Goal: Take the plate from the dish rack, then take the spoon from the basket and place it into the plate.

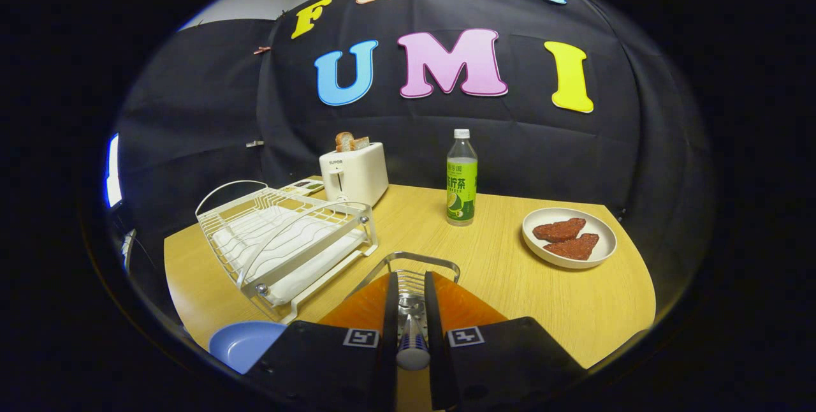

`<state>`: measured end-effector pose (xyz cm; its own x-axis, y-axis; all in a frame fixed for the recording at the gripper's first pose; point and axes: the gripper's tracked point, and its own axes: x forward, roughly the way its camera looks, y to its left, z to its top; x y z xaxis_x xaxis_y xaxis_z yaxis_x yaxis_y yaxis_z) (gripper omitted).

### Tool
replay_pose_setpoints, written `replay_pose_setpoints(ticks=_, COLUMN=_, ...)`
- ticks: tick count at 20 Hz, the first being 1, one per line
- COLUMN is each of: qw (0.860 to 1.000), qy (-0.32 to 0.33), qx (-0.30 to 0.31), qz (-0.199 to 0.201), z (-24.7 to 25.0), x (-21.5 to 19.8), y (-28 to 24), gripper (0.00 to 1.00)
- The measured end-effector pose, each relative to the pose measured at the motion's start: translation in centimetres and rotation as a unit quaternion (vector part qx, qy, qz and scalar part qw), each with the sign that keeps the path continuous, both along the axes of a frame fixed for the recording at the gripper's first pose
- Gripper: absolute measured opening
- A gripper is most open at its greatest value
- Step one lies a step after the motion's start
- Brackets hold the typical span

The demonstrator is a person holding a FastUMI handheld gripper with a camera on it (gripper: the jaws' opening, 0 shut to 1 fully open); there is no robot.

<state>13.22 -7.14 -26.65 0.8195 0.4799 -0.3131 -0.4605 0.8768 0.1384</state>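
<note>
- We see the hand-held gripper (412, 329) with its fingers drawn close together, clamped on the spoon (412, 338), whose rounded metal handle end sticks out toward us between them.
- The spoon's bowl end is hidden; we cannot tell how much of it sits inside the wire basket (411, 272) just ahead of the fingertips.
- The basket is curved metal wire, partly covered by the fingers.
- Left of the fingers lies the blue plate (245, 343), smooth and round, cut off by the gripper body.
- Ahead to the left stands the white wire dish rack (287, 240) on the wood-grain table (510, 272).
- Beyond are a white toaster (354, 174) with bread, a green-labelled bottle (461, 179), and, to the right, a pale dish (569, 237) holding two reddish-brown pieces.
</note>
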Motion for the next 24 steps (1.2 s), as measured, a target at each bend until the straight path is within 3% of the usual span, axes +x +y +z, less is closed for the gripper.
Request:
replay_pose_setpoints(ticks=10, qw=1.0, qy=0.013, qx=-0.012, qz=0.007, z=1.3, x=-0.5, y=-0.2, gripper=0.22)
replay_pose_setpoints(ticks=17, qw=1.0, qy=-0.003, qx=0.012, qz=0.016, z=7.8, x=-2.1, y=-0.8, gripper=0.22)
replay_pose_setpoints(ticks=24, qw=0.996, qy=-0.027, qx=0.055, qz=0.067, z=15.2, x=-5.8, y=1.5, gripper=0.21)
